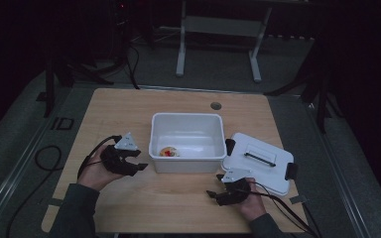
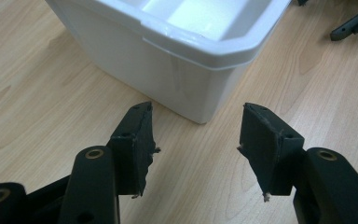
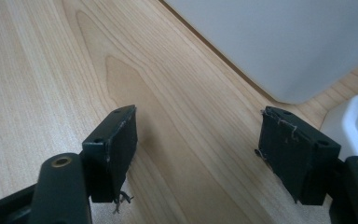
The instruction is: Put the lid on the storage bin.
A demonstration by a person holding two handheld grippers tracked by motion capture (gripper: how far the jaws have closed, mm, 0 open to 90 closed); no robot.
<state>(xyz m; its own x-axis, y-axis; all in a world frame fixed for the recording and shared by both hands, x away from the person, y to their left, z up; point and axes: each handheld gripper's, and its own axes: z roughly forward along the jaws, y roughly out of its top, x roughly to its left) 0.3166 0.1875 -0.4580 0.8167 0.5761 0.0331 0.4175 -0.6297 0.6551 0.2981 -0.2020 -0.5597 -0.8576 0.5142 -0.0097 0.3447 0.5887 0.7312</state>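
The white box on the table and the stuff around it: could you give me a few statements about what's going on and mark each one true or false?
1. The white box is open, with its lid lying on the table beside it. True.
2. The box is empty. False: a small red and yellow item lies inside.
3. The left gripper is open and holds nothing. True.
4. The right gripper is clamped on the lid's handle. False: its jaws stand open over bare wood.
5. The lid lies left of the box. False: it lies to its right.
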